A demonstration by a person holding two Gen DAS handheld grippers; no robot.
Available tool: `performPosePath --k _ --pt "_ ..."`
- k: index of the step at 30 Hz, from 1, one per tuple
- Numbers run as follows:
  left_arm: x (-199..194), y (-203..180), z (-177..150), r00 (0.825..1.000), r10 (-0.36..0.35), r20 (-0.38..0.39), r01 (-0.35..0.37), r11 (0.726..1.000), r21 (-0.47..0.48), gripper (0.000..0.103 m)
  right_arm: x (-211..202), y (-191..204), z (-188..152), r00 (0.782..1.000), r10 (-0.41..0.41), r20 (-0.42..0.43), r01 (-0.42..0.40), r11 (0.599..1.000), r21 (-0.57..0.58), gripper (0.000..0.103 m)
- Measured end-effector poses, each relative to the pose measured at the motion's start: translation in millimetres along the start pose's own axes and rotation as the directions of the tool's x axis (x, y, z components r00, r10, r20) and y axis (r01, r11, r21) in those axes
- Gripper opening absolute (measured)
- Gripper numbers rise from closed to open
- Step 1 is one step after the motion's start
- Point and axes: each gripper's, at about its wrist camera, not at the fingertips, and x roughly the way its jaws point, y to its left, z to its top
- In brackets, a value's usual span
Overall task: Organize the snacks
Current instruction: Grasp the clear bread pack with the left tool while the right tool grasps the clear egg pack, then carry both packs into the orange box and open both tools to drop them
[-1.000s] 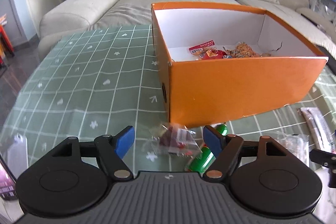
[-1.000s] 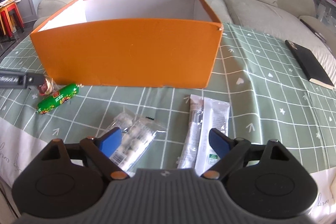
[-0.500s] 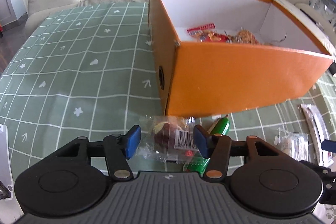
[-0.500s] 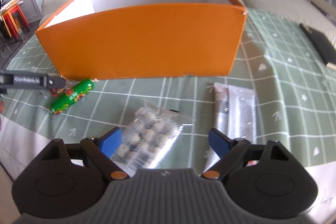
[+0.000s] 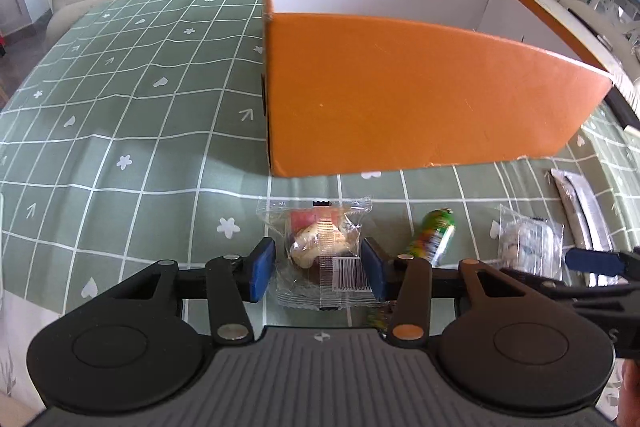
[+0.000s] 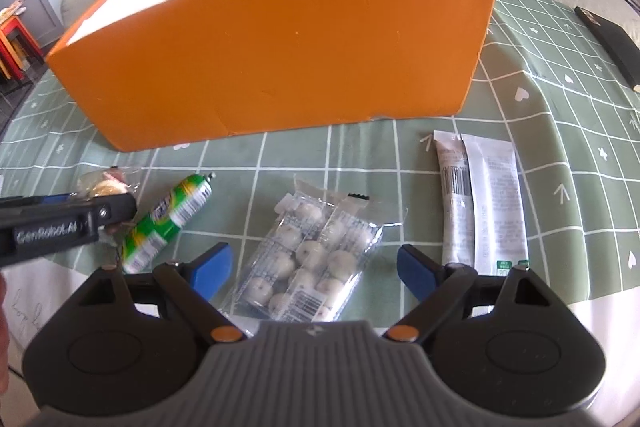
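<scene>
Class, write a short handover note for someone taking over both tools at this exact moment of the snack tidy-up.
Left tool: open, fingers either side of the clear-wrapped pastry snack, not yet clamped.
Right tool: open, straddling the clear packet of small round white sweets.
Orange cardboard box stands on the green grid tablecloth; its floor is hidden in both views.
On the cloth in front of the box: the pastry snack, the green foil-wrapped sausage stick, the sweets packet, two long white sachets.
Done: nothing to confirm.
Left: grip and box all of these.
</scene>
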Motion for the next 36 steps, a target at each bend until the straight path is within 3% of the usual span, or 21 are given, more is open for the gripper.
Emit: performPosePath --k 11,16,28,36 --pt "7.6 -8.8 -2.7 0.999 0.041 -0.017 -0.040 0.998 0.038 0.053 4.7 13.5 -9.1 0.998 -0.050 0.038 0.054 0.992 -0.114 0.075" --pt "5.3 -9.1 -3.9 0.999 0.044 -0.012 -0.043 0.999 0.027 0.047 2.2 9.2 -9.0 0.999 -0.038 0.040 0.042 0.993 -0.107 0.072" --pt "-20.1 -19.2 -8.3 0.999 0.041 0.036 -0.042 0.999 0.015 0.047 -7.1 -5.9 -4.5 0.998 -0.042 0.042 0.045 0.996 -0.079 0.065" --pt "-36.6 -25.2 -6.5 0.999 0.024 0.031 -0.024 1.000 -0.012 0.047 -36.4 -14.9 -7.3 0.990 0.071 0.121 -0.055 0.990 -0.132 0.064"
